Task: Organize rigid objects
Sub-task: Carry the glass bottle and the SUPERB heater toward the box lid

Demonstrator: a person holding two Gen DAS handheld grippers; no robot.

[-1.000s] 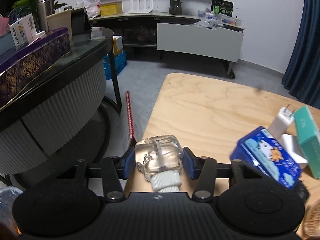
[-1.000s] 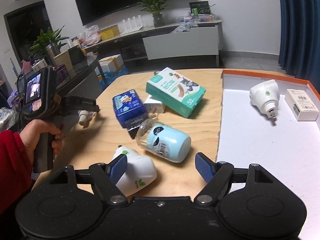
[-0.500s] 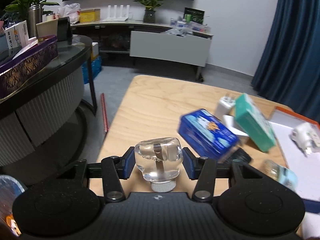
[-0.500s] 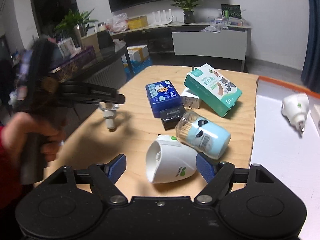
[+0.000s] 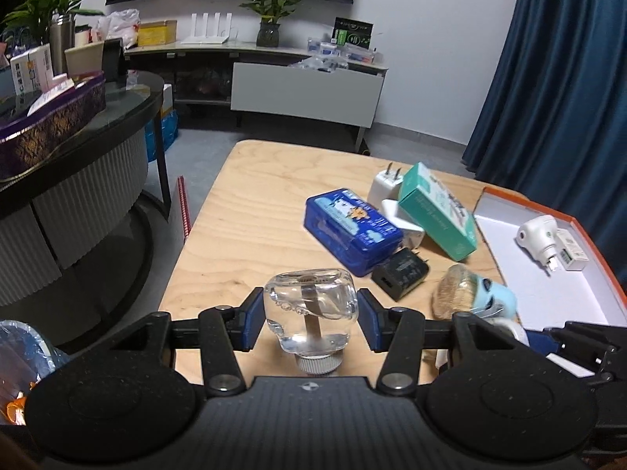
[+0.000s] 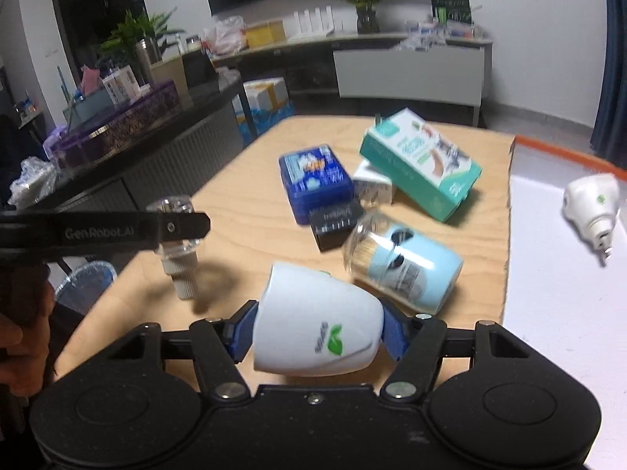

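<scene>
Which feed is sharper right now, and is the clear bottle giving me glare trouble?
Left wrist view is sharp: the clear bottle between the left gripper fingers shows only small highlights, its wick readable. Right wrist view is motion-blurred: print on the teal box and blue tin smears, though the white plug-in unit in the right gripper stays fairly crisp. Both views bend edges, fisheye-style.

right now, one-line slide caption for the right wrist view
Right claw closed around a white plug-in diffuser on the wooden table, beside a pale blue toothpick jar.
</scene>
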